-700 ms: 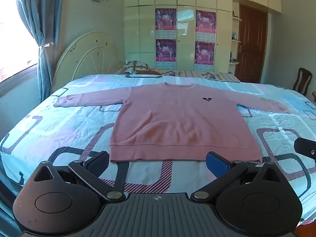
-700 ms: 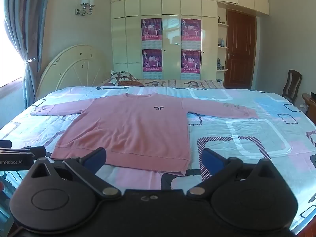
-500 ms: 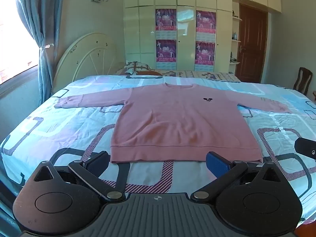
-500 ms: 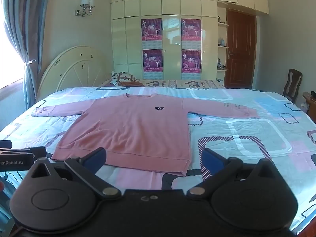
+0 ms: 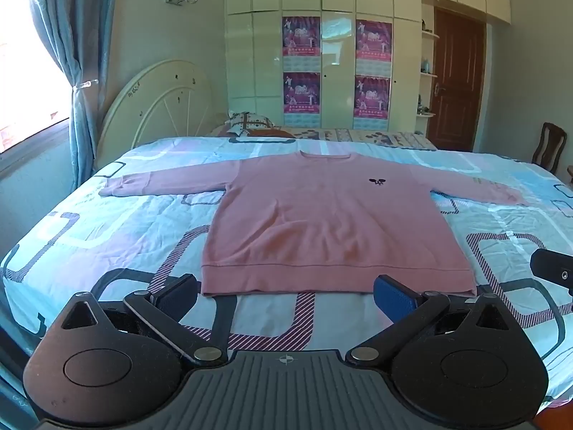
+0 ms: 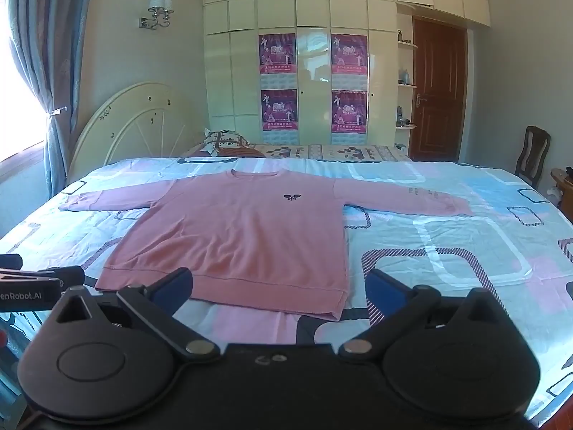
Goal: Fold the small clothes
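- A pink sweater lies flat and face up on the bed, its body spread smooth and both sleeves stretched out to the sides.
- Its neckline points toward the far wardrobe; its ribbed hem lies nearest the cameras, close to the bed's near edge.
- A small dark emblem sits on the chest.
- The bed carries a sheet printed with pale blue, pink and striped rounded rectangles; a patterned pillow rests at the far side beside the cream headboard.
- The left gripper hovers just in front of the hem, its jaws wide apart and holding nothing; in its view the hem's span falls between the two fingertips.
- The right gripper also hovers by the hem, nearer the sweater's right-hand lower corner, jaws spread wide and empty.
- In the right wrist view, part of the left gripper shows at the left edge, close beside the hem's left corner.
- Four purple posters hang on the wardrobe doors; a brown door and a wooden chair stand to the right.
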{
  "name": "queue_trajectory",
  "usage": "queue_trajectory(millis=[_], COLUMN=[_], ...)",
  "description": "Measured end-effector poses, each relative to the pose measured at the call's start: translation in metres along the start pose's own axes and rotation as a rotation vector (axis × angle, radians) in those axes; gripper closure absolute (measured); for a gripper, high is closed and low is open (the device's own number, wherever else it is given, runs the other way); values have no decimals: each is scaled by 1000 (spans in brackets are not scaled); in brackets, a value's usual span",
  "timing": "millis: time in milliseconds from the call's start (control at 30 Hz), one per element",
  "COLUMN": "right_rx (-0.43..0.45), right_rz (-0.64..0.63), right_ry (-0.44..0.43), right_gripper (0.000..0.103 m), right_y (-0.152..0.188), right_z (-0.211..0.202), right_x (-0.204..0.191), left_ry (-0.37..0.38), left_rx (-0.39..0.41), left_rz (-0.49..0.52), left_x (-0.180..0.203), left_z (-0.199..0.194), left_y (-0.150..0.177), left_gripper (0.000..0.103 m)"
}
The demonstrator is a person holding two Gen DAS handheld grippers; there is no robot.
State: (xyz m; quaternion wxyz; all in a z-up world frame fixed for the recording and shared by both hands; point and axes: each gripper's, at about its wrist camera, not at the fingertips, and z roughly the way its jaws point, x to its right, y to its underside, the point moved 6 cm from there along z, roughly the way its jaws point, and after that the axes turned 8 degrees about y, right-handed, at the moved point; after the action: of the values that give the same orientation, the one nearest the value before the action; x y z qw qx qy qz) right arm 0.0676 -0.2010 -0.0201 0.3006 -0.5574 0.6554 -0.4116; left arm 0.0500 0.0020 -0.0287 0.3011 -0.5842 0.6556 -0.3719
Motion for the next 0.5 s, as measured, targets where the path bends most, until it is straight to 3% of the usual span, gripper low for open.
queue_trajectory(millis=[500], right_rx=[-1], right_rz=[-3], right_ry=[-5], right_gripper=[0], right_y=[-3], right_z=[-1], right_x=[-1], left_ry=[-1], left_rx=[7], left_rz=[0], left_x=[0], left_z=[-3], left_y=[0], left_gripper=[0])
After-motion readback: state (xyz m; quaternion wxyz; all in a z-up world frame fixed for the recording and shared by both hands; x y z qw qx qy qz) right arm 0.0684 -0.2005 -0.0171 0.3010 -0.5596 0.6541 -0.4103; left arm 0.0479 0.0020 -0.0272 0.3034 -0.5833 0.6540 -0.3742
